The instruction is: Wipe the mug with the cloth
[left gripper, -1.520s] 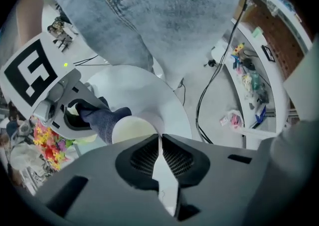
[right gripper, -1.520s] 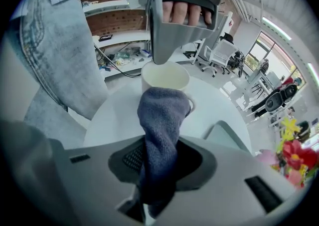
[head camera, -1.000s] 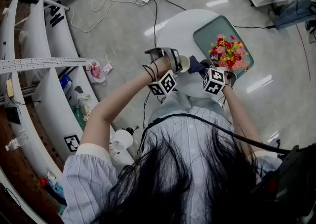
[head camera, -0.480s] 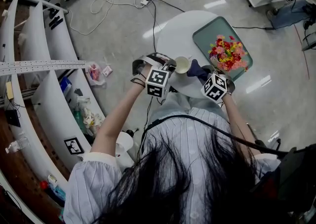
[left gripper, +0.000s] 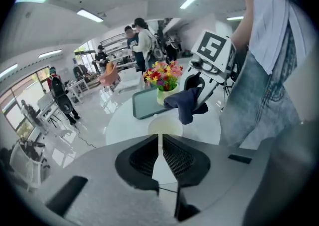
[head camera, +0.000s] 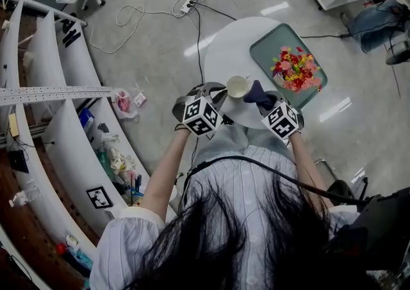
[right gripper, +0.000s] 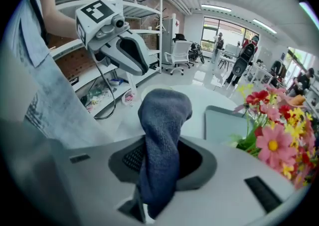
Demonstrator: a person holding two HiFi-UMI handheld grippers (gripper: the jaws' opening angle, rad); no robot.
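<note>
Left gripper view shows the left gripper (left gripper: 159,142) with its fingers clenched almost flat together on a thin cream part of the mug (left gripper: 164,126). The mug's pale round rim sits just past the fingertips; whether the pinched part is handle or wall I cannot tell. Right gripper view shows the right gripper (right gripper: 158,159) with its fingers grasping the dark blue cloth (right gripper: 164,115), which bulges up beyond the fingertips and trails down between them. From the head view, the cloth lies just beside the mug, between the two sets of fingers, though contact cannot be made out. Both are above the near edge of the round white table (head camera: 224,45). Beyond the right fingers and to their right stand the green tray (head camera: 269,42) and the bunch of flowers (head camera: 296,68).
</note>
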